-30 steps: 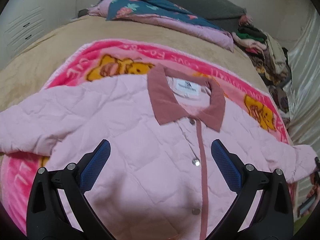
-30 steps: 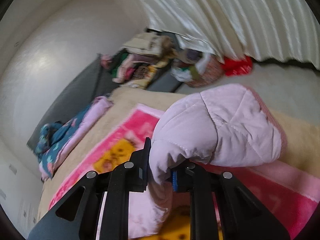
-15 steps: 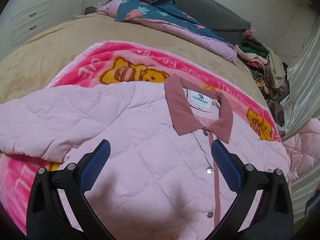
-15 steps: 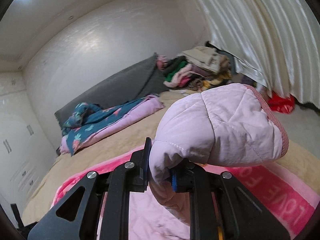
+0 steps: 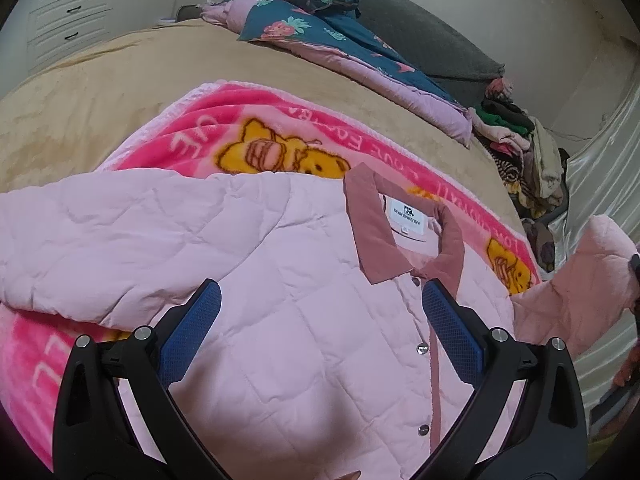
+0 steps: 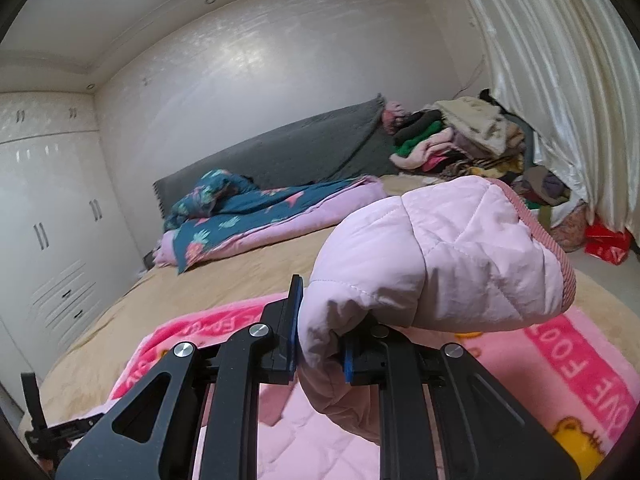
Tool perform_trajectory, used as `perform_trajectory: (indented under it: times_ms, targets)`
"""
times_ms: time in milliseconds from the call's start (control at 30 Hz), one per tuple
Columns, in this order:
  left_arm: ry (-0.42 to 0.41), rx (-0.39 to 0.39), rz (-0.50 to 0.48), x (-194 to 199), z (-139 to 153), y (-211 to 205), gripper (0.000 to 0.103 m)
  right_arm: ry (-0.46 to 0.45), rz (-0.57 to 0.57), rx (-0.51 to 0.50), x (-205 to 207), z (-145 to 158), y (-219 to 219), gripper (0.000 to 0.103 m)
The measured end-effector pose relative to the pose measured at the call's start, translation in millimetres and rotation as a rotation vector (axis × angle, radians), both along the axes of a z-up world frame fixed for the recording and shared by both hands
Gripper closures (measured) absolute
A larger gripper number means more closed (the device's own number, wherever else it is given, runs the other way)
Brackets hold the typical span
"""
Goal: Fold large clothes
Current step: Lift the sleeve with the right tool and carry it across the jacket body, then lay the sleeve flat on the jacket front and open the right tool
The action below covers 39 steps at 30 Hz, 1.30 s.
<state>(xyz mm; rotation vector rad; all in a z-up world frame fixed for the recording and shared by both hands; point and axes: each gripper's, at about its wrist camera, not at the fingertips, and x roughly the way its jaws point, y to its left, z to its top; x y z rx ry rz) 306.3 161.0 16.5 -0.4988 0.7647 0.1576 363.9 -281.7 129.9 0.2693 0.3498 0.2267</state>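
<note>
Lifted higher since a moment ago: sleeve cuff, clenched in right gripper.
Pink quilted jacket flat on bed blanket, unfolded; left gripper released above.

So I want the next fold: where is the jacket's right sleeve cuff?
In the right wrist view the sleeve cuff sits centre-right, pinched in the right tool, above the pink blanket.

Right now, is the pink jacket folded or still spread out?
Mostly spread: jacket lies flat, buttoned; only one sleeve is lifted, clamped by the right gripper.
</note>
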Motion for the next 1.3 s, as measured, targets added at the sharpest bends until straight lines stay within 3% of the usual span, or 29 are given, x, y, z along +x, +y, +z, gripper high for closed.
perform_trajectory:
  times_ms: [333, 800, 967, 1200, 1300]
  targets:
    - [-0.021, -0.074, 0.008, -9, -1, 14, 0.009, -0.003, 0.136, -0.092, -2, -20, 76, 0.088]
    - [-0.003, -0.124, 0.027, -12, -12, 29, 0.009, 0.084, 0.352, -0.231, -9, -82, 171, 0.088]
    - [0.008, -0.152, 0.026, -9, -19, 32, 0.009, 0.129, 0.443, -0.357, -18, -117, 204, 0.088]
    - [0.009, -0.181, 0.033, -10, -23, 37, 0.009, 0.133, 0.569, -0.625, -50, -167, 255, 0.087]
    - [0.007, -0.198, 0.034, -10, -24, 39, 0.009, 0.137, 0.599, -0.668, -58, -179, 266, 0.085]
